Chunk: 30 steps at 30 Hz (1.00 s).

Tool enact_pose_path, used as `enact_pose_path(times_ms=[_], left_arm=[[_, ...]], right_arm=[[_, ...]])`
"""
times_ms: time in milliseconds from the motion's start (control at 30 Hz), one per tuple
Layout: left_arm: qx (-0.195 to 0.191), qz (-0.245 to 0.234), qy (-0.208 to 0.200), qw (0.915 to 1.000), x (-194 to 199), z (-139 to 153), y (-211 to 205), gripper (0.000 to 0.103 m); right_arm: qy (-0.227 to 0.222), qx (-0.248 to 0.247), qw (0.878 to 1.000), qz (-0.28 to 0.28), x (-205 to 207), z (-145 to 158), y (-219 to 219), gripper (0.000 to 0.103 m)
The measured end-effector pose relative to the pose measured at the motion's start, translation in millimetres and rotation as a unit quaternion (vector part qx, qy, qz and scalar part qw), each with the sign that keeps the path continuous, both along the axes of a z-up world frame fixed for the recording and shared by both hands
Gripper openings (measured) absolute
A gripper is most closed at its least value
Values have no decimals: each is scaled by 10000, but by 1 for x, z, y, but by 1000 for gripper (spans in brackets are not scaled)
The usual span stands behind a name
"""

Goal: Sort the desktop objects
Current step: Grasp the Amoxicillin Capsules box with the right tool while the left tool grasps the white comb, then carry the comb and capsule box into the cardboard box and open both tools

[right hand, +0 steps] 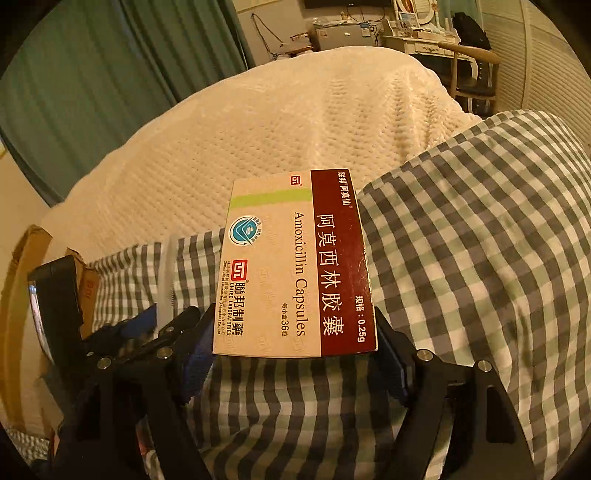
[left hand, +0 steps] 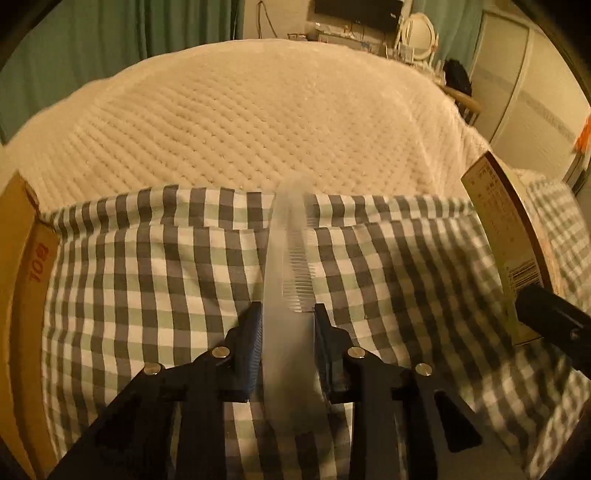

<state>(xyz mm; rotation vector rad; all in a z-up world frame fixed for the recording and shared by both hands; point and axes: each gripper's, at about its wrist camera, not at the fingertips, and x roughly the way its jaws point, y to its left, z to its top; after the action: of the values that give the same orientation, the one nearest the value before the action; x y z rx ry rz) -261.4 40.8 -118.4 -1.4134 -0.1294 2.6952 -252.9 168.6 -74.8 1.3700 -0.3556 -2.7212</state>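
My left gripper (left hand: 288, 314) is shut on a translucent white comb (left hand: 286, 258). The comb points away from me above the grey-and-white checked cloth (left hand: 147, 280). My right gripper (right hand: 295, 332) is shut on a cream and dark red Amoxicillin capsule box (right hand: 295, 269), held face up above the checked cloth (right hand: 461, 258). The box also shows edge-on at the right of the left wrist view (left hand: 502, 236). The left gripper and the comb (right hand: 168, 280) show at the left of the right wrist view.
A brown cardboard box (left hand: 22, 280) stands at the left edge, also in the right wrist view (right hand: 26, 295). A cream quilted bedspread (left hand: 258, 110) lies beyond the cloth. Green curtains, a dresser with a mirror (left hand: 419, 35) and a chair (right hand: 469, 74) are at the back.
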Motion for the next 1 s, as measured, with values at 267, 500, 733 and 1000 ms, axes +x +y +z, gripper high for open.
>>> enact_pose_path(times_ms=[267, 500, 733, 1000], left_arm=[[422, 216, 420, 9980, 48, 29, -29, 25], [657, 451, 1514, 9853, 122, 131, -86, 25], [75, 1061, 1992, 9742, 163, 204, -196, 25], [-179, 1423, 1173, 9827, 171, 153, -285, 26]], right_arm=[[95, -18, 9998, 173, 24, 7, -10, 75], [530, 102, 9960, 710, 77, 67, -47, 75], [1189, -375, 9747, 1857, 112, 153, -162, 75], [823, -455, 9670, 2366, 79, 140, -291, 75]])
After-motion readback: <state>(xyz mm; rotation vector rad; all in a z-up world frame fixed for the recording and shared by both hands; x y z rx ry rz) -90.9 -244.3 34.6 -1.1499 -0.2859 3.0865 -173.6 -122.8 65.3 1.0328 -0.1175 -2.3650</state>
